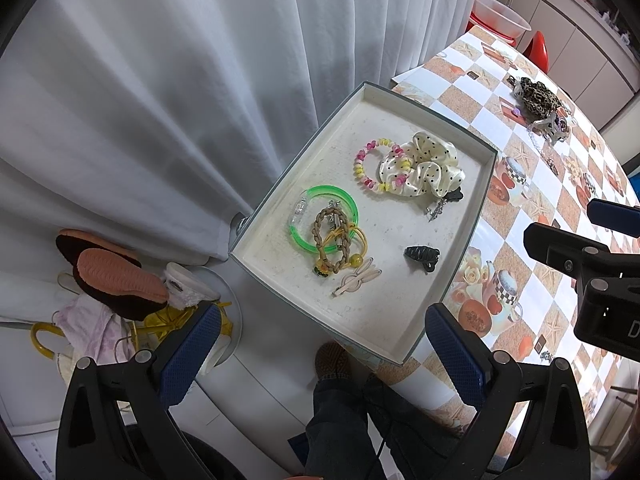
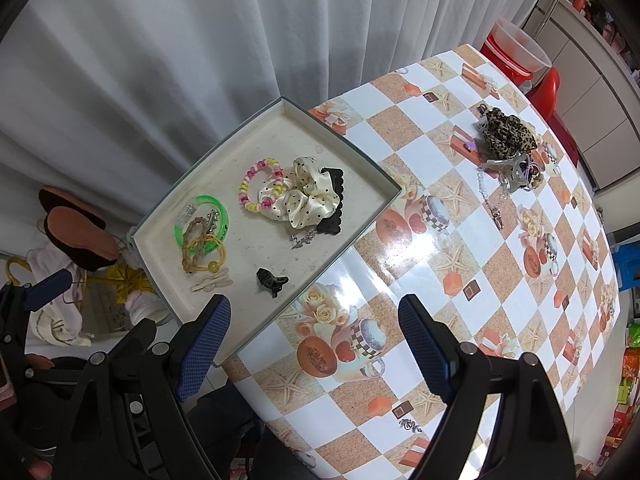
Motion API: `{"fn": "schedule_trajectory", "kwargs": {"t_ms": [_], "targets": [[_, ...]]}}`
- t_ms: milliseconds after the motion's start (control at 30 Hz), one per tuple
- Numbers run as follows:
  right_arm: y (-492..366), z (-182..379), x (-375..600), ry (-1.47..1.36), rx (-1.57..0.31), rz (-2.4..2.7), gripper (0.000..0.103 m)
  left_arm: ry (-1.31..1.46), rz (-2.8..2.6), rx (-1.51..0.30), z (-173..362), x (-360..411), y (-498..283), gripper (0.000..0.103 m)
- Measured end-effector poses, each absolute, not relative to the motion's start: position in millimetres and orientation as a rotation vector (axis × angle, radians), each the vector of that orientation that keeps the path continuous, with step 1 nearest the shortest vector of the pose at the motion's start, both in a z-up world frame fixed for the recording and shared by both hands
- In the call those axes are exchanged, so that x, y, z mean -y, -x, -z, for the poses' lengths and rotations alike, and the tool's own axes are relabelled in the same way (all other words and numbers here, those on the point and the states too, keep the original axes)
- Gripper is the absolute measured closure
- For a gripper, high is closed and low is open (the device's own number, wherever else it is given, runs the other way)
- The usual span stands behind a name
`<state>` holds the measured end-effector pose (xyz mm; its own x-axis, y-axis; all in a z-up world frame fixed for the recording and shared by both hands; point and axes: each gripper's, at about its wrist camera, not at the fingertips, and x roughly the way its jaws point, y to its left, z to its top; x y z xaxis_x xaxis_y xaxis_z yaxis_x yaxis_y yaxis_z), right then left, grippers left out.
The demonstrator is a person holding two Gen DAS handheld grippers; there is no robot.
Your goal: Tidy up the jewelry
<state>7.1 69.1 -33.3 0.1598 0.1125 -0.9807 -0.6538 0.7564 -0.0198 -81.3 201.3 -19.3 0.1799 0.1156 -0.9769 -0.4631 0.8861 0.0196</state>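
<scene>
Tray [image 2: 352, 160] — part filled; leopard scrunchie [image 2: 506, 134] and chain [image 2: 490, 196] remain on table [image 2: 460, 280]; left gripper [image 1: 320, 344], right gripper [image 2: 316, 344] — both spread wide, empty

Jewelry-filled tray [image 2: 362, 158] on checkered table [image 2: 472, 280]

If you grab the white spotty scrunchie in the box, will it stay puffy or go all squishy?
The white polka-dot scrunchie looks like soft, ruffled satin, so it would probably squash flat between the fingers and flop once lifted. Its shiny fabric may be a bit slippery. The beaded bracelet overlaps it, so that might drag along. It looks light.
</scene>
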Motion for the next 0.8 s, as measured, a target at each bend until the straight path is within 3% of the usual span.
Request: {"fn": "schedule_trajectory", "kwargs": {"t_ms": [800], "targets": [[-6.3, 33.1, -70.3, 0.501, -1.307, -0.58, 0.015, 0.309, -0.42, -1.334, 19.3, -201.8, 80.0, 0.0]]}}
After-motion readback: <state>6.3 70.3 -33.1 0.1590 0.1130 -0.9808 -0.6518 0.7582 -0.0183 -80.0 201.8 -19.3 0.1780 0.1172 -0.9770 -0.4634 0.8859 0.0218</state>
